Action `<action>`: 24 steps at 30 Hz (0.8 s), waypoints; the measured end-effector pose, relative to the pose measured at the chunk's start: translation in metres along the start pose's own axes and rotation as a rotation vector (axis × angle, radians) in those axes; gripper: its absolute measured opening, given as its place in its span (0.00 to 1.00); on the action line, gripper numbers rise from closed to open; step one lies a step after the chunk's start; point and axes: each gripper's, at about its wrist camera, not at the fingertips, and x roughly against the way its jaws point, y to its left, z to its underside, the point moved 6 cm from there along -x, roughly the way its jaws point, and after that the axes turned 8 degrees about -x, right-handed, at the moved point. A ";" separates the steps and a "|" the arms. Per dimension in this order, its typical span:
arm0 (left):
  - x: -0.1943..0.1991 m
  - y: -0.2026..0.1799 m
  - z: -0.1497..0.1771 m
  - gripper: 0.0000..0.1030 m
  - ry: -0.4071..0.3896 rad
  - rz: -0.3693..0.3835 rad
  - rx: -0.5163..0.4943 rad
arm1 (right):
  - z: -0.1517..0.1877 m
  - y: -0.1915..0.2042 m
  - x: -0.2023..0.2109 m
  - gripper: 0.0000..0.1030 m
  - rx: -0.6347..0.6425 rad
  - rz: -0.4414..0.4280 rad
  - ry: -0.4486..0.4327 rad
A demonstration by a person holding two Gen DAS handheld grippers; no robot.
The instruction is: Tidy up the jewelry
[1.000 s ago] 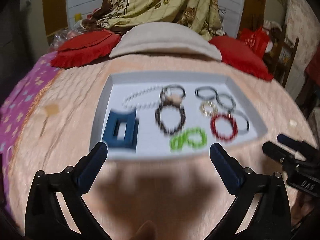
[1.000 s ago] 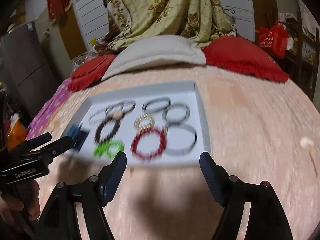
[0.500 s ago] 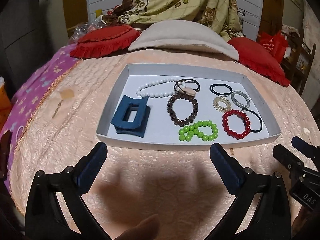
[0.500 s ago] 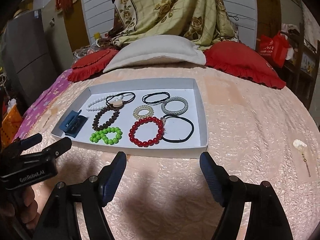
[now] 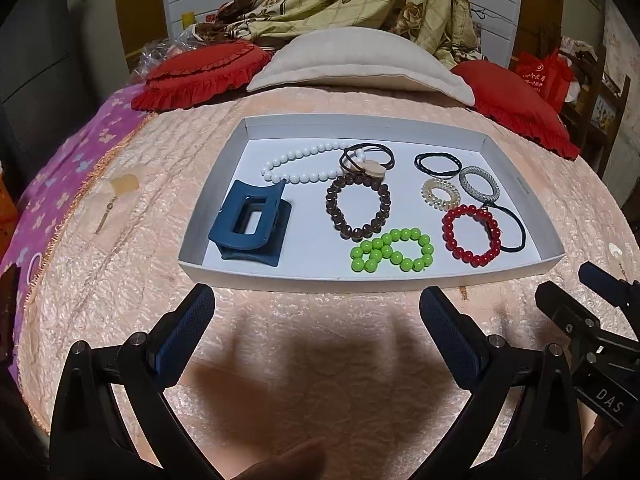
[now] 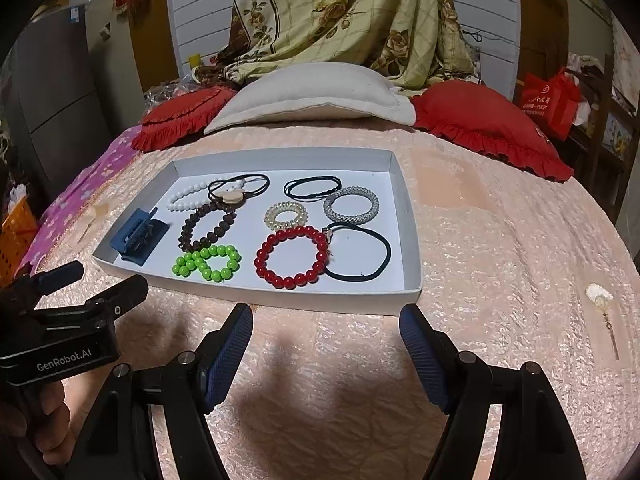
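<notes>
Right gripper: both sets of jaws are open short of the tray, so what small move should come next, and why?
Probably ease the right gripper forward over the tray rim toward the red bead bracelet. It lies nearest, and the jaws stand open and hold nothing.

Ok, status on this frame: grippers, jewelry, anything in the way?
Left gripper open, right gripper open, both empty, short of the white tray. Bracelets, hair ties and blue claw clip all in tray, untouched. Nothing blocking the near rim.
</notes>
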 end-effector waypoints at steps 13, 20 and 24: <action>0.000 -0.004 -0.001 1.00 -0.004 0.006 -0.018 | -0.002 0.008 -0.003 0.71 0.013 -0.006 0.002; 0.000 -0.005 0.000 1.00 -0.005 0.002 -0.020 | -0.002 0.006 -0.003 0.71 0.006 -0.006 0.000; 0.001 -0.005 0.000 1.00 -0.007 0.001 -0.021 | -0.003 0.007 -0.003 0.71 0.008 -0.005 -0.001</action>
